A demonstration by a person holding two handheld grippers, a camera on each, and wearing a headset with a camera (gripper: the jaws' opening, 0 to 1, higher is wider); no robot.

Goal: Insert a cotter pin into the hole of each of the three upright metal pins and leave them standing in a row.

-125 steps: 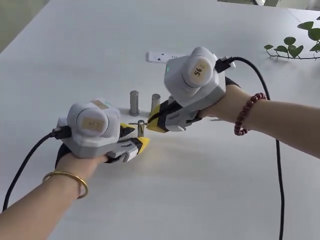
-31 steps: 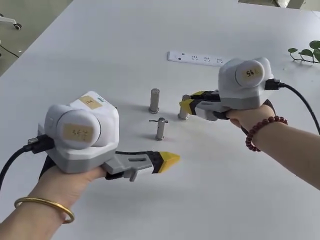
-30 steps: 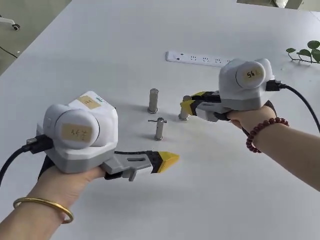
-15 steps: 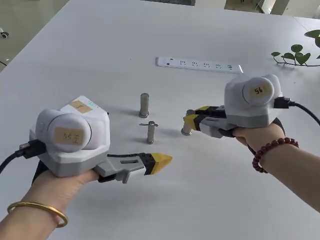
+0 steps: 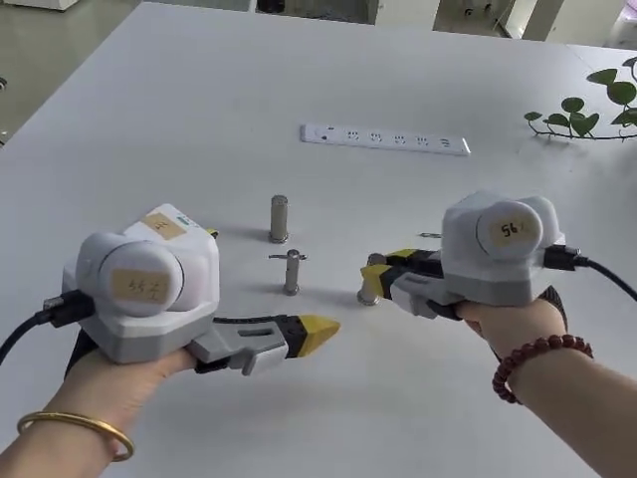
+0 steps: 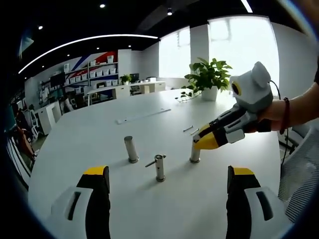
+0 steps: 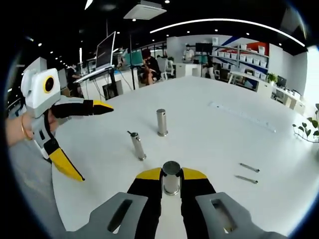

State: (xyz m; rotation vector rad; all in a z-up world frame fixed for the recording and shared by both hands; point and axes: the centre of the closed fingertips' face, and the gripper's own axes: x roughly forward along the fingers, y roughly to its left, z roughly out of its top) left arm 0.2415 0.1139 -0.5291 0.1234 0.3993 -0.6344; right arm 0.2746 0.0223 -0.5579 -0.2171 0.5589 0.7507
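A person is standing at the white worktop (image 5: pixel 179 119) with one tool in each hand. The right tool (image 7: pixel 172 174) is pinching the nearest metal pin (image 7: pixel 171 185) between its yellow-tipped jaws. This pin is standing upright with its base on the worktop. Just beside it, toward the left tool, the middle pin (image 5: pixel 291 271) is also standing upright, and a cotter pin (image 5: pixel 288 256) is passing through it near the top, sticking out sideways. The far pin (image 5: pixel 279 219) is standing a little behind the middle one, apart from both tools. The left tool (image 6: pixel 167 172) is hovering on the person's side of the pins and pointing toward them — its jaws are spread wide, well apart from every pin. Two loose cotter pins (image 7: pixel 249 168) are lying flat on the worktop near the right tool. A white power strip (image 5: pixel 385 139) is lying farther back, and some leaves of a plant (image 5: pixel 582 100) are hanging over the far right corner.
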